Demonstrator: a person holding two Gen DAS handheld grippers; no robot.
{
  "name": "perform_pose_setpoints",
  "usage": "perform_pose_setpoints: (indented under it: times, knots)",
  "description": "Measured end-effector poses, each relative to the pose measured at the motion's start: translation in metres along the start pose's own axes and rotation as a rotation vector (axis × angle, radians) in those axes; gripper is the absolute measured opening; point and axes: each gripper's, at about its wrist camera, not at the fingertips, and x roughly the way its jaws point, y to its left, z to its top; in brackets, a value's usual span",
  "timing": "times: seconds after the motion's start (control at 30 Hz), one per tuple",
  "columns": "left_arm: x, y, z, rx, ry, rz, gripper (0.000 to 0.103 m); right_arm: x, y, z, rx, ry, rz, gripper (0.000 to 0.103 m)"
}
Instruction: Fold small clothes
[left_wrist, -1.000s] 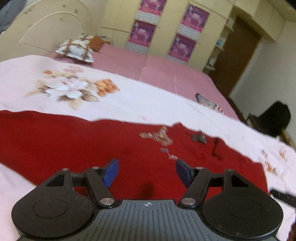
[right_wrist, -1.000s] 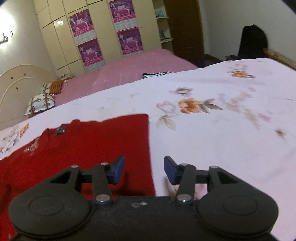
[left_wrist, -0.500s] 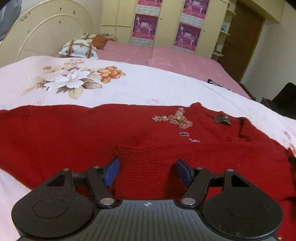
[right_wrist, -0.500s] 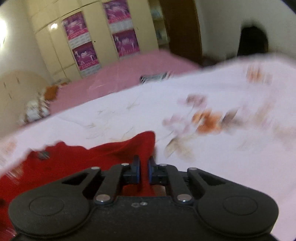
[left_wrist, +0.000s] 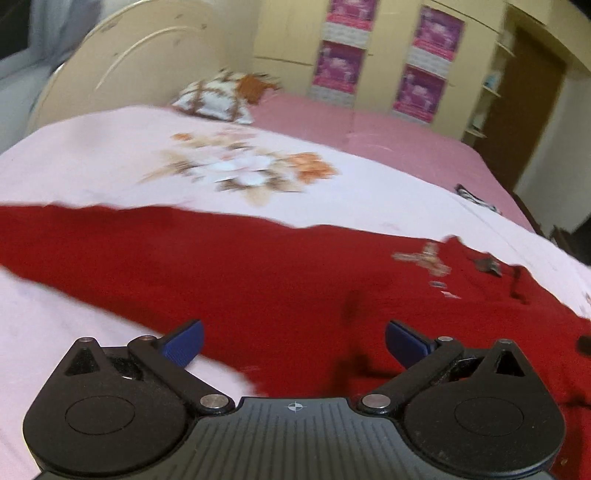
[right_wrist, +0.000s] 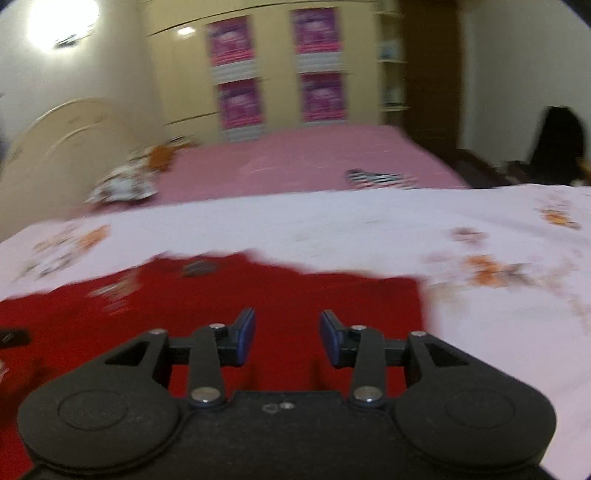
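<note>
A small red knitted sweater (left_wrist: 258, 280) lies spread on the white floral bedsheet (left_wrist: 110, 162). It has a beaded motif (left_wrist: 423, 258) and a dark label near its neck. My left gripper (left_wrist: 293, 341) is open wide and empty, hovering just above the sweater's near edge. In the right wrist view the same sweater (right_wrist: 288, 295) lies under my right gripper (right_wrist: 287, 334), which is open and empty above the cloth near its right edge. Both views are motion-blurred.
A pink sheet (left_wrist: 369, 129) covers the far half of the bed. A patterned pillow (left_wrist: 214, 98) lies by the cream headboard. A striped cloth (right_wrist: 380, 179) lies on the pink sheet. Wardrobes with purple posters (right_wrist: 236, 103) line the back wall.
My right gripper, shut on the sweater's edge half a second ago, has opened and let go. My left gripper has opened wider and shifted left along the sweater.
</note>
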Motion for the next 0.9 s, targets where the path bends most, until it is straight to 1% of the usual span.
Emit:
perform_pose_setpoints:
  times: [0.1,0.23,0.27,0.3,0.33,0.4,0.43,0.53,0.63,0.73,0.77,0.8,0.87,0.9]
  knots:
    - [-0.01,0.049,0.001,-0.095,0.006,0.043,0.103,0.006,0.05,-0.01,-0.044,0.045,0.091,0.038]
    - [-0.021,0.126,0.0,-0.253,-0.007,0.098,0.103,0.016,0.106,-0.015,-0.068,0.078,0.16,0.038]
    - [-0.021,0.143,0.0,-0.286,-0.011,0.112,0.098,0.018,0.118,-0.014,-0.074,0.08,0.172,0.038]
    - [-0.021,0.162,-0.001,-0.322,-0.01,0.123,0.086,0.018,0.129,-0.014,-0.079,0.081,0.181,0.038]
    - [-0.018,0.182,-0.002,-0.367,0.003,0.12,0.082,0.02,0.14,-0.014,-0.083,0.083,0.192,0.038]
    - [-0.011,0.217,-0.007,-0.473,0.011,0.103,0.068,0.023,0.16,-0.015,-0.096,0.088,0.208,0.038]
    - [-0.009,0.229,-0.008,-0.507,0.002,0.092,0.066,0.025,0.169,-0.015,-0.103,0.09,0.214,0.038]
    - [-0.001,0.252,-0.006,-0.587,-0.023,0.033,0.066,0.032,0.188,-0.018,-0.121,0.098,0.222,0.038]
    - [0.013,0.265,0.002,-0.637,-0.057,0.015,0.066,0.039,0.201,-0.019,-0.13,0.103,0.217,0.038]
    - [0.024,0.27,0.011,-0.68,-0.095,0.003,0.066,0.046,0.209,-0.018,-0.136,0.105,0.206,0.038]
    - [0.028,0.271,0.013,-0.683,-0.105,0.009,0.058,0.048,0.211,-0.018,-0.138,0.105,0.2,0.038]
    - [0.033,0.273,0.02,-0.685,-0.107,0.027,0.032,0.05,0.211,-0.018,-0.139,0.105,0.194,0.038]
    - [0.042,0.28,0.018,-0.742,-0.095,0.042,0.006,0.053,0.213,-0.019,-0.145,0.107,0.181,0.038]
    - [0.045,0.284,0.015,-0.78,-0.098,0.027,0.006,0.055,0.214,-0.019,-0.148,0.108,0.174,0.038]
